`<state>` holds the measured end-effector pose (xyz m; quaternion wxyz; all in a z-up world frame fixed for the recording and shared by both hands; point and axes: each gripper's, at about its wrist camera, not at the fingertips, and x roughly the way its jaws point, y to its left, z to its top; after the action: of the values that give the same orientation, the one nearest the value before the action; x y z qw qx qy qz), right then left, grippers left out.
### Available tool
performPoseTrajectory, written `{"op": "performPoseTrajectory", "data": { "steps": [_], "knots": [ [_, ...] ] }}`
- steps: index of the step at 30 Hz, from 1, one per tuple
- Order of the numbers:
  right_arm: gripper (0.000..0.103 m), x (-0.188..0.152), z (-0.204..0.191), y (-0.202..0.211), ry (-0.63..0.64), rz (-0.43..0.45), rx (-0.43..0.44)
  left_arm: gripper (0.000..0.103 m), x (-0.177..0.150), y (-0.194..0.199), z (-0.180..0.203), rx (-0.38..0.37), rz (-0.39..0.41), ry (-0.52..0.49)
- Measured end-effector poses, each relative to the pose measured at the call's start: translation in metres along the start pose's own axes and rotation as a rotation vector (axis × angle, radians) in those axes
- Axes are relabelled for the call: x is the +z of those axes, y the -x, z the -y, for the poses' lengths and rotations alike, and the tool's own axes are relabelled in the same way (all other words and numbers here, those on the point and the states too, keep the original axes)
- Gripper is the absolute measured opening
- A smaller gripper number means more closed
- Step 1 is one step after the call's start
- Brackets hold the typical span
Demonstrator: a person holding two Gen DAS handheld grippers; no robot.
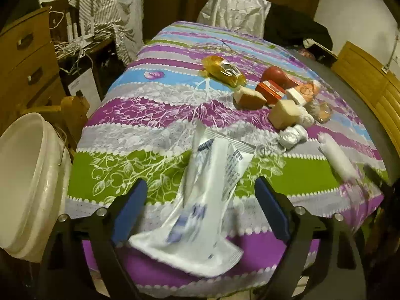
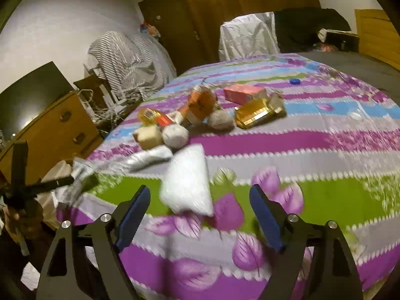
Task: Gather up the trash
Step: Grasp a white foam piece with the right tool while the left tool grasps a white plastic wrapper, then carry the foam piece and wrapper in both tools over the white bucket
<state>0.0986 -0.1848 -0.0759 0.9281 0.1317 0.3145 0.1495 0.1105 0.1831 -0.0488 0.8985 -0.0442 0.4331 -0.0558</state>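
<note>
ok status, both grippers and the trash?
Left gripper open, white wrapper loose between its jaws. Right gripper open, white packet ahead. White bucket beside the table edge. Nothing in the way.

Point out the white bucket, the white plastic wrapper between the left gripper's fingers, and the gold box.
white bucket (image 1: 27,175), left wrist view, on its inner wall.
white plastic wrapper (image 1: 200,212), left wrist view, on its middle.
gold box (image 2: 257,112), right wrist view, on its top face.

Both fisheye views sit low at the near edge of the bed (image 1: 140,165), looking down and across toward its far edge. The left view stands nearer the left corner. Both share the striped bedcover (image 2: 325,200) and the central clutter (image 2: 200,110).
</note>
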Motion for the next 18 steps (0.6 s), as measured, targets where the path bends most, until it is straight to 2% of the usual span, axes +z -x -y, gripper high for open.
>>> {"op": "performPoseTrajectory", "data": {
  "steps": [2,4,6,7,8,9,13,18],
  "knots": [
    [0.083,0.01,-0.003,-0.01,0.003,-0.023,0.01,0.084,-0.003,-0.006,0.002,0.0,-0.028,-0.033],
    [0.083,0.015,-0.007,-0.022,0.011,-0.056,0.014,0.084,-0.005,-0.013,0.005,0.034,-0.036,-0.068],
    [0.081,0.015,-0.009,-0.039,0.018,-0.119,0.013,0.081,-0.005,-0.016,0.004,0.021,-0.035,-0.065],
    [0.073,0.013,-0.009,-0.045,0.015,-0.142,0.014,0.077,-0.005,-0.019,0.004,0.001,-0.038,-0.064],
    [0.059,0.01,-0.009,-0.05,0.01,-0.165,0.021,0.064,-0.005,-0.021,0.006,-0.002,-0.045,-0.073],
    [0.055,0.007,-0.009,-0.053,0.012,-0.182,0.021,0.054,-0.006,-0.025,0.01,0.017,-0.053,-0.096],
    [0.054,-0.003,-0.014,-0.051,0.039,-0.17,-0.005,0.045,-0.013,-0.027,0.025,0.086,-0.016,-0.161],
    [0.053,-0.003,-0.019,-0.043,0.023,-0.156,-0.012,0.04,-0.012,-0.016,0.023,0.099,0.02,-0.079]
  ]
}}
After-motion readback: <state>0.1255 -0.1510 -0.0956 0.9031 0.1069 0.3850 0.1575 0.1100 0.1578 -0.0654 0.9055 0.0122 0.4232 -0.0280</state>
